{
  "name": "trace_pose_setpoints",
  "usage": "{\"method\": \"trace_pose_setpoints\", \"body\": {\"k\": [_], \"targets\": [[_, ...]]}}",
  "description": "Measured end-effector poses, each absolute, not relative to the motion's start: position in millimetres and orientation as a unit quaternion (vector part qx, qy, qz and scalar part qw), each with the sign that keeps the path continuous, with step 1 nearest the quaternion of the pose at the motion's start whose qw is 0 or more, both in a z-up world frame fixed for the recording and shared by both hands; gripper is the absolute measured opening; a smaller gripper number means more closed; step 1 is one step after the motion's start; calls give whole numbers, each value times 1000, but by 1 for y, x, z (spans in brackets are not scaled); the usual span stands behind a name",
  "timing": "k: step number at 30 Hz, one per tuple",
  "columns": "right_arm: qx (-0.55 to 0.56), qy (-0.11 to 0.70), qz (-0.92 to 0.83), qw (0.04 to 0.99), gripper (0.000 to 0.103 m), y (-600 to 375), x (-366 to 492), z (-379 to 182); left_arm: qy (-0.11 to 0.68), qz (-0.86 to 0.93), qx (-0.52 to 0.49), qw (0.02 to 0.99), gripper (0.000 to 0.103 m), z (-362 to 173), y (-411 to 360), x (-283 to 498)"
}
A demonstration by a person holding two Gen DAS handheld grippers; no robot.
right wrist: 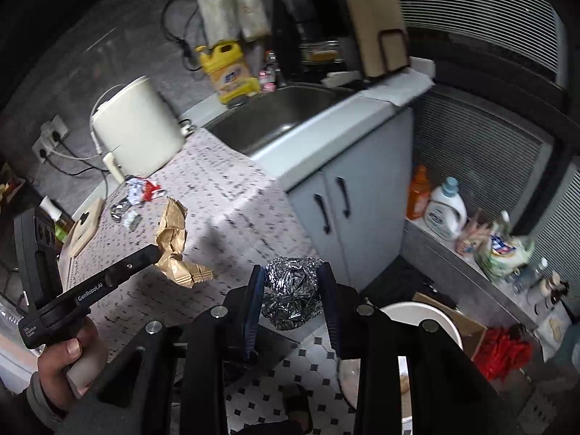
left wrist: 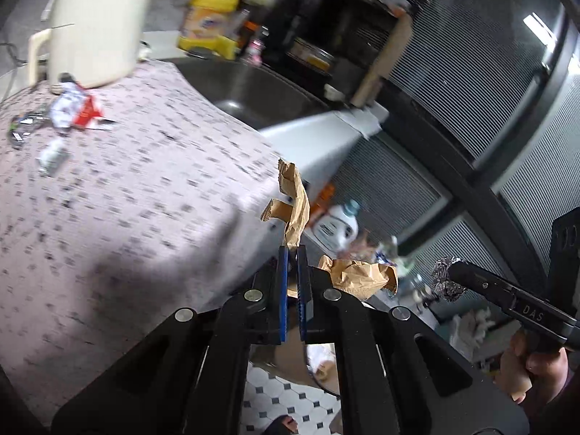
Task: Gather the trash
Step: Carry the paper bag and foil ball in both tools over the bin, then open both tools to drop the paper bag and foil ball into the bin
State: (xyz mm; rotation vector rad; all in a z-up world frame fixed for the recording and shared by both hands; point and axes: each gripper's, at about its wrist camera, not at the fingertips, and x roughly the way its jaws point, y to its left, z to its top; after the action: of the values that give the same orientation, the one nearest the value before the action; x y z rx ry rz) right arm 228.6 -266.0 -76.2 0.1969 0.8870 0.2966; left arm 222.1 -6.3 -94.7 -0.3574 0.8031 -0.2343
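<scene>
The left claw (left wrist: 293, 253) pinches the light, limp brown paper scrap (left wrist: 294, 195) by one end, while the right claw (right wrist: 293, 282) squeezes the crushable foil ball (right wrist: 291, 290) across its middle, both past the bench (left wrist: 127, 199) edge.

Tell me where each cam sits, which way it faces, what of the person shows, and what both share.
Left wrist: on the left gripper, looking down past the patterned counter toward the sink; its fingers pinch a brown paper bag; the right gripper and its hand show at right.
Right wrist: on the right gripper, above the counter edge and tiled floor; it holds a foil ball; the left hand shows at left.
Shared: counter, sink, white kettle, yellow jug, paper bag, foil ball.
</scene>
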Motion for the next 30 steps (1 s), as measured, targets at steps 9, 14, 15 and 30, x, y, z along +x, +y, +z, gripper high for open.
{"method": "trace_pose_setpoints", "body": {"k": [9, 14, 15, 30], "targets": [[113, 447, 82, 884, 68, -347, 190, -96, 420, -161, -154, 880, 5, -118, -86, 219], [120, 455, 51, 881, 69, -384, 171, -106, 436, -182, -149, 868, 5, -133, -122, 213], [124, 457, 43, 880, 69, -393, 167, -108, 439, -187, -147, 866, 5, -135, -129, 212], [147, 452, -12, 879, 69, -454, 132, -115, 471, -248, -137, 835, 68, -158, -196, 217]]}}
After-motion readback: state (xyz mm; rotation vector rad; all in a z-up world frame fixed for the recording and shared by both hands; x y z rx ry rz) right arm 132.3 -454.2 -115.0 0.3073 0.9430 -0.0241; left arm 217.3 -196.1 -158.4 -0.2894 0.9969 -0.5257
